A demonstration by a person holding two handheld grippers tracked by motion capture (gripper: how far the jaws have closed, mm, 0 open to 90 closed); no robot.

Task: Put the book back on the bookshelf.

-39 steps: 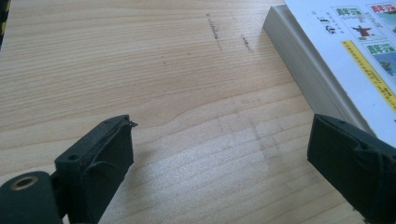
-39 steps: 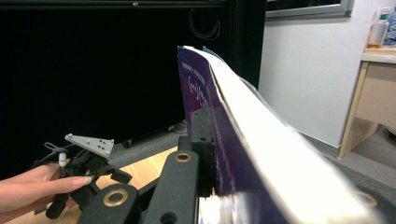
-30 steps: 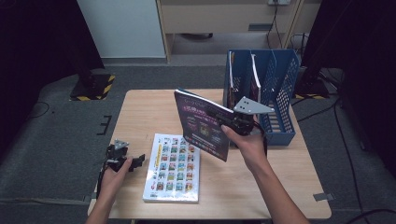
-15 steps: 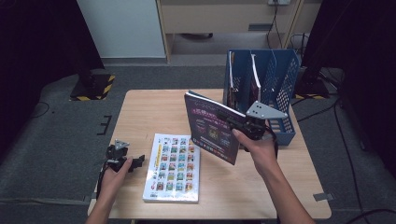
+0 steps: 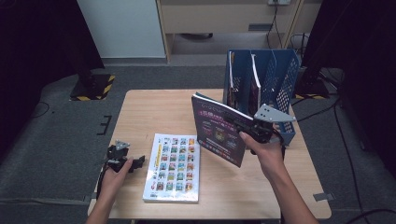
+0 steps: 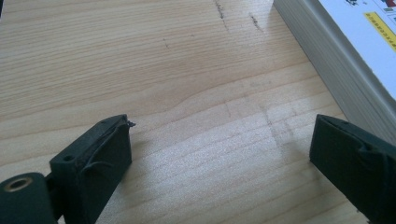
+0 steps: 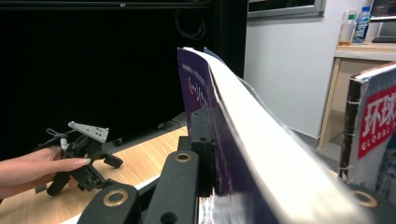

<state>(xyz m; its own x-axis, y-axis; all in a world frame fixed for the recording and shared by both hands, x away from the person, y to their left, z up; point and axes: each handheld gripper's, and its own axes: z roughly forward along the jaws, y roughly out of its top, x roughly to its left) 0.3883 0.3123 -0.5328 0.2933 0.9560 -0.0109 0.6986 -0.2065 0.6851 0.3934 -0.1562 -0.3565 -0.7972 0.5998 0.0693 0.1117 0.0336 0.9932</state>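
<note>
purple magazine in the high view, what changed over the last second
The right gripper, still shut on the upright purple magazine, carried it rightward toward the blue mesh file rack. The left gripper stayed open at the wooden table edge, and the white picture-grid book lay unmoved.

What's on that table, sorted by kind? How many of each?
Magazines: 4 – purple one held up by the right claw, one lying flat, two standing in the rack
Blue file racks: 1
Claws: 2 – the left claw rests on the table
Total: 7
</note>
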